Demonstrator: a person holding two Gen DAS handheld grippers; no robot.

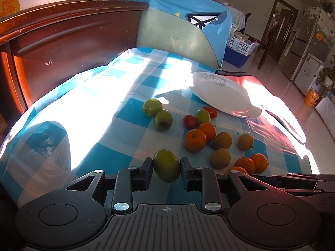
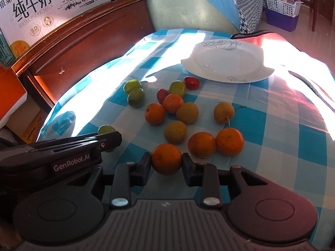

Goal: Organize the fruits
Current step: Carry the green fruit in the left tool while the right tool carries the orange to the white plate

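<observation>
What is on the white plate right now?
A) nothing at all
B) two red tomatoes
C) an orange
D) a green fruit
A: the white plate shows only its drawn pattern, while the oranges, green fruits and red tomatoes all lie on the checked cloth or sit in the jaws of the two grippers.

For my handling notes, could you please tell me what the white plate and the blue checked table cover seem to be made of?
White oval plate with a dark line drawing: probably glazed ceramic or porcelain; its smooth surface gleams in the sun, though melamine is possible. Blue-and-white checked table cover: looks like woven cloth, matte, draping softly over the edge.
</observation>
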